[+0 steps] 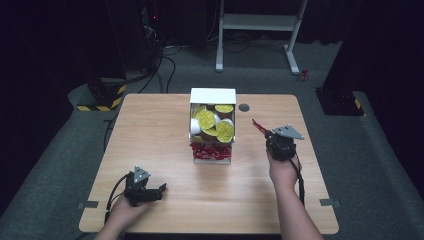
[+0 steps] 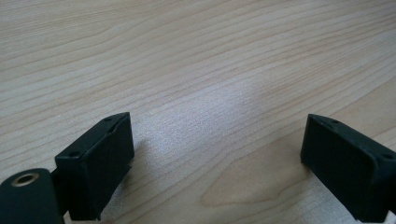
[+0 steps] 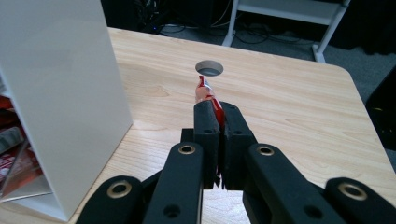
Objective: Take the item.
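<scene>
A white box [image 1: 212, 96] stands at the middle of the wooden table [image 1: 150, 130], holding yellow-lidded cups [image 1: 206, 119] in its rear part and red packets [image 1: 210, 150] in its front part. To the right of the box, my right gripper [image 1: 264, 131] is shut on a thin red packet [image 3: 205, 93] that sticks out beyond the jaw tips. In the right gripper view the box's white side wall [image 3: 60, 93] rises at the left. My left gripper [image 1: 159, 190] rests low over bare wood near the table's front left, its jaws wide apart with nothing between them [image 2: 217, 154].
A round cable hole [image 1: 244, 107] sits in the tabletop right of the box, also seen as a hole [image 3: 209, 68] ahead of the right jaws. A white desk frame [image 1: 260, 22] stands on the floor beyond the table. Bare wood lies on both sides of the box.
</scene>
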Demonstrator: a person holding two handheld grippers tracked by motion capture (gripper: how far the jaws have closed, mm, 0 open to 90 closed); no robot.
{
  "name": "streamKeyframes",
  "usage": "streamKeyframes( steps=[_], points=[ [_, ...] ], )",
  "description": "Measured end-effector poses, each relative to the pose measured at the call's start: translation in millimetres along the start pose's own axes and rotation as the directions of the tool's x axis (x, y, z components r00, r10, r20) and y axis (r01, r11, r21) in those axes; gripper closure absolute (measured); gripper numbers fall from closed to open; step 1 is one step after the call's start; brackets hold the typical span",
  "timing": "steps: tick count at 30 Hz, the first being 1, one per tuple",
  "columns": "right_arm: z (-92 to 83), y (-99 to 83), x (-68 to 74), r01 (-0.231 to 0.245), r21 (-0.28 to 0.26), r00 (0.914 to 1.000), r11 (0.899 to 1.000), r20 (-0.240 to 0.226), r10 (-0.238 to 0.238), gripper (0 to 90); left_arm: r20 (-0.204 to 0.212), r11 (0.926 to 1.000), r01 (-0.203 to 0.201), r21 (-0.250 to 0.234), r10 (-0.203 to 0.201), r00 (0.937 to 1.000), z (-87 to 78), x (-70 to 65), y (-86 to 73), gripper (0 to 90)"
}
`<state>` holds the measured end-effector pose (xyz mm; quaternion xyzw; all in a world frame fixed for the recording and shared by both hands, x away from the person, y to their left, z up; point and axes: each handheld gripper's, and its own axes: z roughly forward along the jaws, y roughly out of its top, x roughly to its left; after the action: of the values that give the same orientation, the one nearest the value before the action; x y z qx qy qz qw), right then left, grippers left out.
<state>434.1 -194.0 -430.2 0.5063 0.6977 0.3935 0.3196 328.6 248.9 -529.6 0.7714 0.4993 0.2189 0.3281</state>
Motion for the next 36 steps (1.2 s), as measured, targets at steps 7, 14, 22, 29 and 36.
streamKeyframes(
  steps=[7, 14, 22, 29, 36],
  points=[
    [10.1, -2.8, -1.6, -0.011, 0.015, 0.9999, 1.0, 0.01, 0.011, 87.2, 0.001, 1.0, 0.001, -0.001, -0.001, 1.0, 0.1, 0.0, 0.0, 9.8],
    [17.5, -5.9, 1.8, -0.007, 0.029, 0.9999, 1.0, 0.011, 0.006, 87.3, 0.0, 1.0, 0.0, -0.002, 0.0, 1.0, 0.1, 0.0, -0.1, 9.8],
    [25.8, -8.1, -1.1, -0.013, 0.044, 0.9994, 0.999, 0.034, 0.011, 87.2, 0.001, 1.0, 0.001, -0.001, -0.001, 1.0, 0.1, 0.0, 0.0, 9.8],
    [35.3, -15.9, -4.6, -0.022, 0.077, 0.9992, 0.997, 0.035, 0.02, 87.3, 0.0, 1.0, 0.0, -0.002, 0.0, 1.0, 0.1, -0.1, -0.1, 9.8],
    [44.6, -24.8, -6.8, -0.031, 0.096, 0.9987, 0.995, 0.043, 0.027, 87.0, 0.001, 1.0, 0.001, 0.0, -0.001, 1.0, 0.0, 0.0, 0.0, 9.8]
  ],
)
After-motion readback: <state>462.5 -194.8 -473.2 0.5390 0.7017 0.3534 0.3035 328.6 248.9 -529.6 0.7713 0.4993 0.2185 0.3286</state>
